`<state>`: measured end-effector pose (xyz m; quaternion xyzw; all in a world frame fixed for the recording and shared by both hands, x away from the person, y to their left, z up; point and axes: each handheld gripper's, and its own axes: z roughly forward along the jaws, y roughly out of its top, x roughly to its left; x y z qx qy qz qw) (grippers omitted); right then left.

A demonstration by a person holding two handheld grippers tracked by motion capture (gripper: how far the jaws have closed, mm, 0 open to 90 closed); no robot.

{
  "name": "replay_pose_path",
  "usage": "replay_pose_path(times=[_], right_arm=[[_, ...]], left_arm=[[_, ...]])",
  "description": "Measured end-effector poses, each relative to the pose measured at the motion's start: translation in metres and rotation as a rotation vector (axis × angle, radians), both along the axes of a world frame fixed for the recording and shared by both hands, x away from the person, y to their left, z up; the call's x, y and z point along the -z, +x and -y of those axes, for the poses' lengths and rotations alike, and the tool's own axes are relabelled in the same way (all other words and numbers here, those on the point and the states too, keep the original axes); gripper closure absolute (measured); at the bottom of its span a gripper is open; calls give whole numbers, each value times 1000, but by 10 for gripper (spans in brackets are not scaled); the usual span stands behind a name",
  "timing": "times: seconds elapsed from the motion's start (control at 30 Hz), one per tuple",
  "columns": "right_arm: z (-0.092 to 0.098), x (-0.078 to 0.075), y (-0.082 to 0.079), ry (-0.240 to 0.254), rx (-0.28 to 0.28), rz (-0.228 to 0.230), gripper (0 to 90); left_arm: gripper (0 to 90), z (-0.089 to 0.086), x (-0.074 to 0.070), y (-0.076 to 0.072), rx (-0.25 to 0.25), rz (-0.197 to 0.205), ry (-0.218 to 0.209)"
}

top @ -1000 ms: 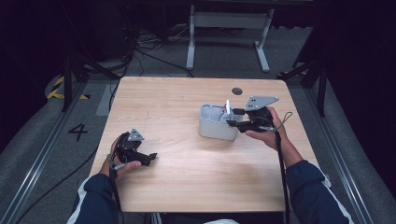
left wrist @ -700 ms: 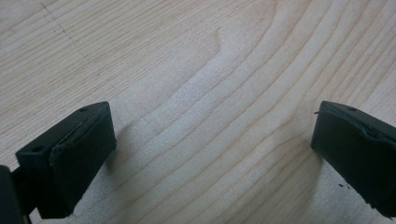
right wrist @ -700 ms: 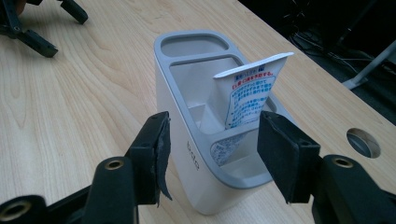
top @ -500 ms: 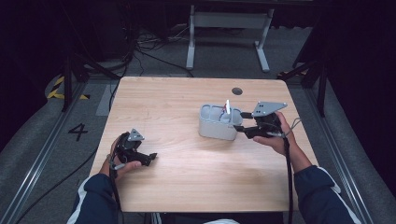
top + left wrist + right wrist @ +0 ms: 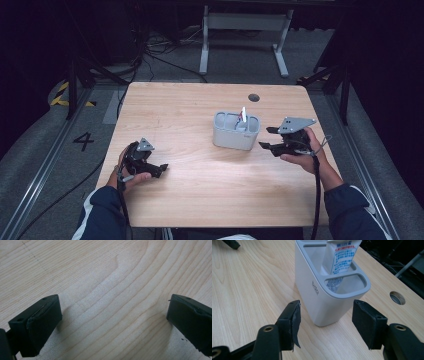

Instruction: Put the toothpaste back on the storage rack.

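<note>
Toothpaste tube [image 5: 243, 115] stands upright in a white-grey holder [image 5: 236, 136] that sits a little right of the middle of the wooden table [image 5: 200, 105]; in the right gripper view the tube [image 5: 339, 257] shows blue and red print and sits in the second compartment from the holder's near end, with the holder [image 5: 322, 295] bearing small lettering on its side. Farthest left in the high view, the person's left hand [image 5: 131, 170] holds the left gripper [image 5: 159, 169] low over the near left part of the table, well apart from the holder, its nose turned toward the right. In the left gripper view its two black jaws stand wide apart with bare wood grain [image 5: 107, 297] between them. Moving right, past the holder, a round hole [image 5: 254, 97] lies in the tabletop near the far edge. At the far right, the right hand [image 5: 302, 150] holds the right gripper [image 5: 266, 138] just beside the holder's right end, pointed at it. Its jaws are spread, one to each side of the holder's near corner, neither touching it.
</note>
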<state>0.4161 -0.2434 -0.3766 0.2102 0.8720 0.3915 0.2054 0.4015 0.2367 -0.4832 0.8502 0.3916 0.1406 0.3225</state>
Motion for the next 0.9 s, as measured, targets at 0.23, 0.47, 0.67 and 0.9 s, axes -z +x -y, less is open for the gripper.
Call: replay_pose_path(times=[0.23, 0.47, 0.67, 0.9], right_arm=[[8, 4, -6, -13, 12, 3, 399], [14, 14, -14, -40, 13, -2, 387], [21, 22, -21, -68, 16, 6, 381], [31, 31, -26, -85, 33, -8, 372]], left_arm=[[1, 0, 0, 0, -1, 1, -2], [2, 0, 0, 0, -1, 2, -2], [1, 0, 0, 0, 1, 1, 0], [1, 0, 0, 0, -1, 2, -1]])
